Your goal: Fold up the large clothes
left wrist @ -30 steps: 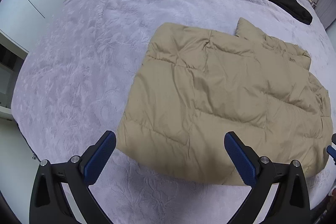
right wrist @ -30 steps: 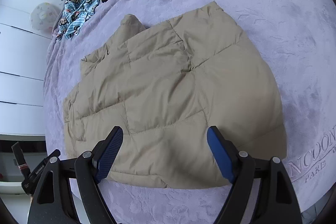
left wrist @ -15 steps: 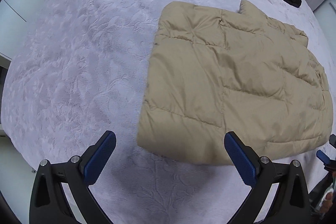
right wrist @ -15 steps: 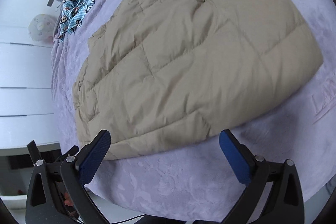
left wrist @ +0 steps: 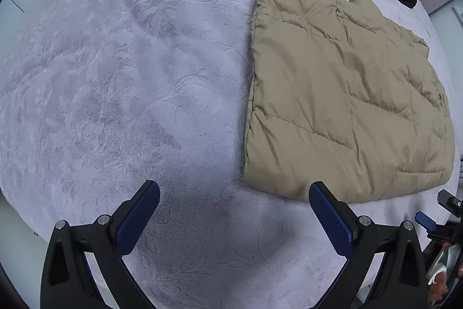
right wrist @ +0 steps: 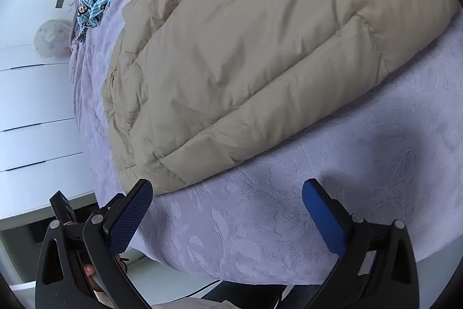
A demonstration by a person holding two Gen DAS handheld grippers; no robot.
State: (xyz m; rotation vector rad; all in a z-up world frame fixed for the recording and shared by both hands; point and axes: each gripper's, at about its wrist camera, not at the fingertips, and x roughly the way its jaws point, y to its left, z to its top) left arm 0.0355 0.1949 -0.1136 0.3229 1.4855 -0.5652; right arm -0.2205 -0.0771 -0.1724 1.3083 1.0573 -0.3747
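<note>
From our left wrist we look down across the lavender plush bedspread (left wrist: 130,77); our right wrist sits closer, low at the near edge. Both share the tan quilted puffer jacket (left wrist: 341,94) (right wrist: 246,48).

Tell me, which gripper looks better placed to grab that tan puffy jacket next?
Probably the right gripper: open, its near finger almost at the tan jacket hem. The left gripper, open too, faces mostly bare purple blanket, jacket off to its side.

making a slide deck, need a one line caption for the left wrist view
Open left gripper hovers over the purple blanket, with the folded tan puffer jacket lying flat to its right.
</note>
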